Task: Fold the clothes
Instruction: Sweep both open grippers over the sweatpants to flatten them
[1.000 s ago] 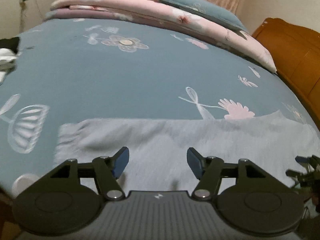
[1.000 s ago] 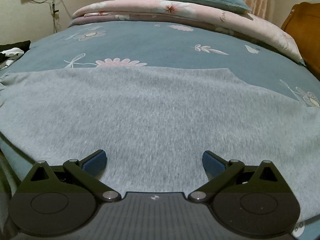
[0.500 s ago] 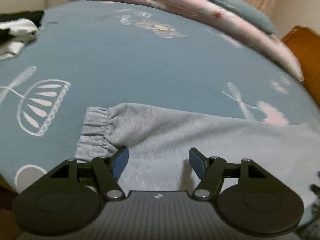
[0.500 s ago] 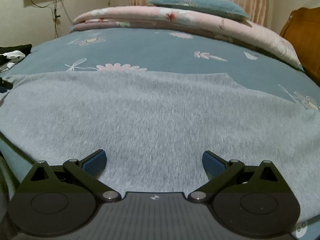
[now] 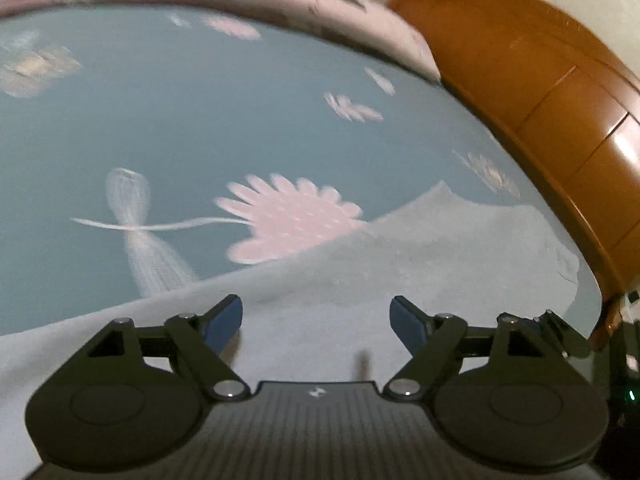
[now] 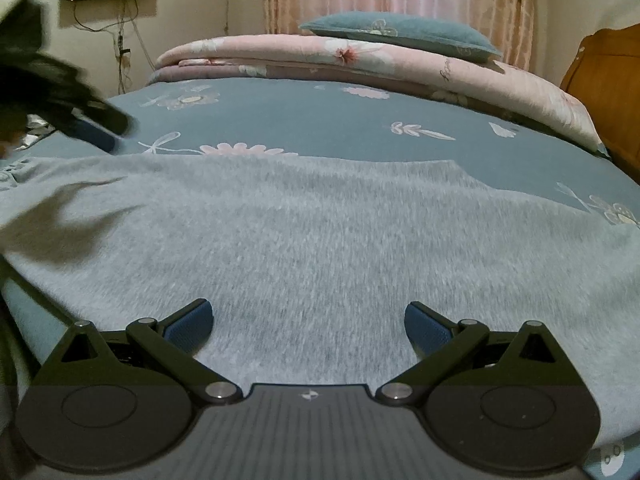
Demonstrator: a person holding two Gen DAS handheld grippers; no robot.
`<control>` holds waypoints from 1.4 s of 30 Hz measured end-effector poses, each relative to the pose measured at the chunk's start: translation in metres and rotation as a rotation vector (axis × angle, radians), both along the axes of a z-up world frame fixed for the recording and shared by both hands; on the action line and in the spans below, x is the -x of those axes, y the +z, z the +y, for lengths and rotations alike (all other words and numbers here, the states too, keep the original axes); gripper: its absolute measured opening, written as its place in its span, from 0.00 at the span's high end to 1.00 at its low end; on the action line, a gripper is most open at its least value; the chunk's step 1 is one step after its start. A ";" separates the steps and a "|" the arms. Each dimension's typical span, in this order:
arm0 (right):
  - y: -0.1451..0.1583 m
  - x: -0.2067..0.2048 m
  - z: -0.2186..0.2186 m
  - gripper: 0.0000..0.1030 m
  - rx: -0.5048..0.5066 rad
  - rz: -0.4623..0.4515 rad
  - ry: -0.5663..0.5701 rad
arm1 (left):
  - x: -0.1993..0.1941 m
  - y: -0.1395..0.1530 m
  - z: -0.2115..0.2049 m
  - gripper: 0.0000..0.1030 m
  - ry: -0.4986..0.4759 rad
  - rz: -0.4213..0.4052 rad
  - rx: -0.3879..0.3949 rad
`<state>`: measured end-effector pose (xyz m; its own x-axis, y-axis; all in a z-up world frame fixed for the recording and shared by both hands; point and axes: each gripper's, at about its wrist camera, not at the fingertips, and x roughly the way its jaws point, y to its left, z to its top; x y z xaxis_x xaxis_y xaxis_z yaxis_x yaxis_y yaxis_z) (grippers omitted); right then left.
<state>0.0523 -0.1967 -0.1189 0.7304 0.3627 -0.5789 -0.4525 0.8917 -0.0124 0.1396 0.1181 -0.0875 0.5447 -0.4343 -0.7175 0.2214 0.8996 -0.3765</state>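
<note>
The bed (image 6: pixel 304 120) carries a blue sheet printed with pink and white flowers. A wooden headboard (image 5: pixel 540 92) stands along the right edge of the bed in the left wrist view. A folded pink quilt (image 6: pixel 360 64) lies across the far end of the bed, and a blue pillow (image 6: pixel 400 34) rests on top of the quilt.

The grey garment (image 6: pixel 320 240) lies spread flat on the near part of the bed, its far edge just short of a pink flower print. Its fabric reaches under both hand-held grippers.

The left hand-held gripper (image 5: pixel 316 318) hangs over the grey garment (image 5: pixel 400 280), near the garment's far edge. Its jaws are opening and nothing is between them. It also appears, blurred, at the left edge of the right wrist view, above the garment's left part.

The right hand-held gripper (image 6: pixel 308 326) hangs over the near middle of the garment. Its jaws are spread wide and hold nothing.
</note>
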 end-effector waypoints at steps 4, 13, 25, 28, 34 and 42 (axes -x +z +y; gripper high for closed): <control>-0.001 0.002 -0.002 0.00 -0.008 -0.011 0.006 | -0.010 -0.011 0.002 0.22 0.054 0.029 -0.012; 0.005 0.005 -0.003 0.00 0.005 -0.005 0.009 | 0.017 0.007 0.028 0.23 0.163 -0.005 -0.132; 0.048 -0.130 -0.027 0.00 -0.063 0.109 -0.080 | 0.055 0.013 -0.004 0.22 0.016 -0.046 -0.200; 0.025 -0.137 -0.024 0.00 -0.022 0.139 -0.080 | 0.058 0.008 -0.005 0.21 0.002 -0.032 -0.220; 0.019 -0.113 -0.033 0.00 0.029 0.177 -0.085 | 0.065 -0.001 0.002 0.21 -0.007 -0.017 -0.236; 0.042 -0.115 0.016 0.00 -0.050 0.105 0.051 | 0.074 -0.002 -0.014 0.19 -0.080 -0.025 -0.223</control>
<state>0.1671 -0.1807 -0.0770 0.6461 0.4284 -0.6317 -0.4942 0.8655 0.0816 0.0656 0.1045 -0.0897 0.5339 -0.3090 -0.7871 0.3022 0.9391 -0.1637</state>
